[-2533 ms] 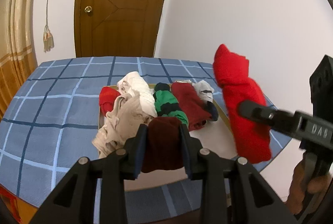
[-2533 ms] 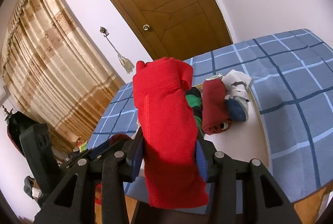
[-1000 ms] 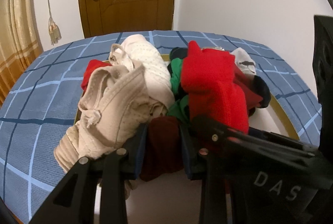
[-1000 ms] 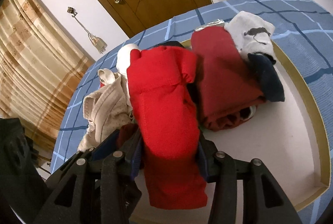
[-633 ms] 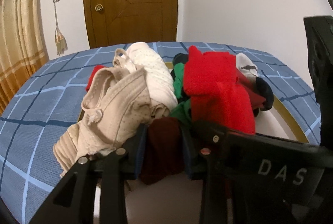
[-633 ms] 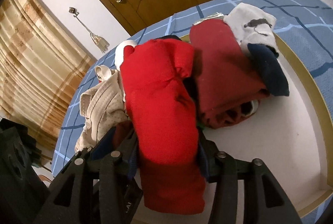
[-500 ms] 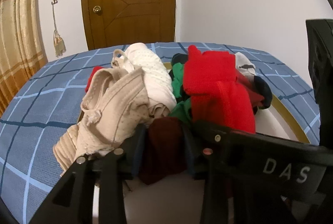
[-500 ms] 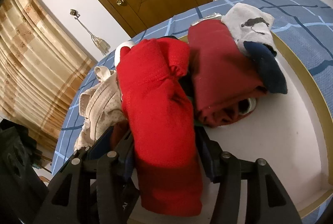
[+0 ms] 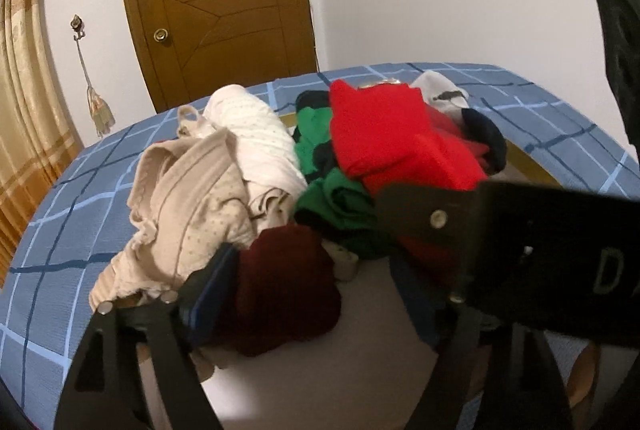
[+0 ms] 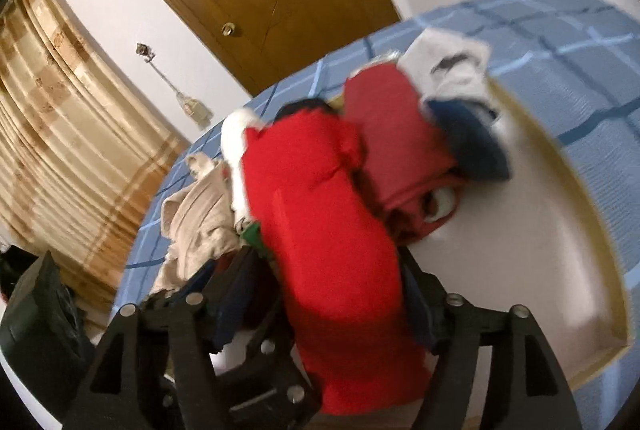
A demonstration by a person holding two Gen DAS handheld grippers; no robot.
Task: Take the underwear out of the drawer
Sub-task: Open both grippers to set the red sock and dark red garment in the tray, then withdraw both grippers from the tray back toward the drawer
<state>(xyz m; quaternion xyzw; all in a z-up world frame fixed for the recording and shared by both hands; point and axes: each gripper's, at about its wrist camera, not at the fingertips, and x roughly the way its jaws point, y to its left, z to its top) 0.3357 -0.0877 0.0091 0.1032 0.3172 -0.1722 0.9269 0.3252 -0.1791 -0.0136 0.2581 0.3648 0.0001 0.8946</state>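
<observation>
Left wrist view: the left gripper [image 9: 304, 294] is opening, and the soft, light dark-red garment [image 9: 280, 290] still lies between its jaws, low in the drawer [image 9: 528, 166]; take such cloth by a bunched fold. Right wrist view: the right gripper [image 10: 328, 294] is opening around the limp bright-red underwear [image 10: 320, 230], apparently released in this blurred frame.

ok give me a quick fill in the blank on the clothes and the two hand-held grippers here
1. The garment between the fingers of the right hand-held gripper is bright ____.
2. The dark maroon garment lies between the fingers of the ____ hand-held gripper.
3. The folded piece beside the bright red garment, towards the white one, is ____ with dark stripes.
4. The bedspread under the drawer is ____ with a grid of lines.

Missing words: red; left; green; blue
</observation>
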